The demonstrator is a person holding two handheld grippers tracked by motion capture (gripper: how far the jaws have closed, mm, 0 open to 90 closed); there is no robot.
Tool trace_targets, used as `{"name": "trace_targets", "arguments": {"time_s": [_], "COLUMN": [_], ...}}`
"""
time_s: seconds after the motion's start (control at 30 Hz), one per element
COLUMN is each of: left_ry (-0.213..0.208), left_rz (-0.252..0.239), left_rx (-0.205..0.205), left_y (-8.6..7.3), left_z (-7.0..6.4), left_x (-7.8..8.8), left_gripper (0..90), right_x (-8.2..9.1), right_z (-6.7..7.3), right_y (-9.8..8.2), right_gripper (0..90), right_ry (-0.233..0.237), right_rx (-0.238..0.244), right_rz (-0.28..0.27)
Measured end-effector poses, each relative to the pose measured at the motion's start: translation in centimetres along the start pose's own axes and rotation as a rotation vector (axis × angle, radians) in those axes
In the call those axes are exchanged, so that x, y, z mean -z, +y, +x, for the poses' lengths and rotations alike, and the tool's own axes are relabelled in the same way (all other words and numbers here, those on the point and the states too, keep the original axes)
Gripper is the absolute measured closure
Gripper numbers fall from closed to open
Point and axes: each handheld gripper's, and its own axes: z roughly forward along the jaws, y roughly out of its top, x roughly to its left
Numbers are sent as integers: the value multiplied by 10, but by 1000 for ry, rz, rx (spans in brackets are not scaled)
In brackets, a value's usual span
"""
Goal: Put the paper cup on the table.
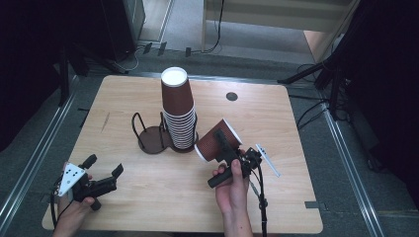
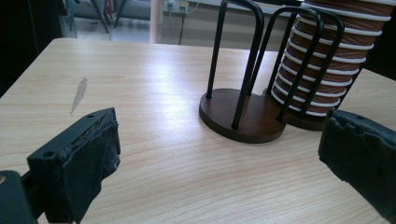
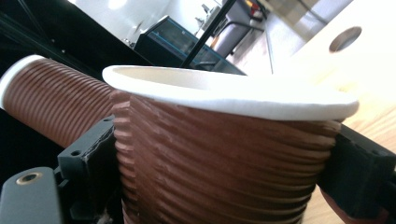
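A rack (image 1: 159,132) stands near the middle of the bench (image 1: 148,197), and a stack of cups (image 1: 179,111) sits in its right half, its left half empty. Just right of the stack, a tilted cup (image 1: 213,140) is held in the right hand-held gripper (image 1: 226,148). The left hand-held gripper (image 1: 104,165) rests at the bench's near left corner, well apart from the rack.

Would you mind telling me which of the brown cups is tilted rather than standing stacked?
The single cup clamped in the right hand-held gripper; the others sit in the stack on the holder.

cup stack (image 1: 179,116) mid-table, front bare
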Motion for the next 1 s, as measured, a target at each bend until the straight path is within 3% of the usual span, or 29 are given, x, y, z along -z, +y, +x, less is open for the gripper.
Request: {"name": "trace_targets", "arguments": {"time_s": [0.07, 0.3, 0.57, 0.63, 0.67, 1.0], "left_ry": [0, -1, 8, 9, 12, 27], "left_rz": [5, 17, 12, 12, 12, 21], "left_rx": [0, 4, 8, 8, 15, 22], "left_y": [-1, -3, -3, -3, -2, -2], "left_z": [0, 0, 1, 1, 2, 1], "left_x": [-1, -3, -3, -3, -4, -5], "left_gripper": [0, 0, 0, 0, 0, 0], "right_x": [-1, -3, -13, -14, -16, -23], "right_z": [-1, -2, -2, -3, -3, -3], "right_y": [1, 6, 12, 12, 14, 18], "right_gripper": [108, 108, 108, 107, 108, 107], "right_ry": [-5, -25, -97, -106, -135, -212], "right_rx": [42, 76, 227, 242, 276, 403], "right_rz": [-1, -11, -22, -21, -22, -33]}}
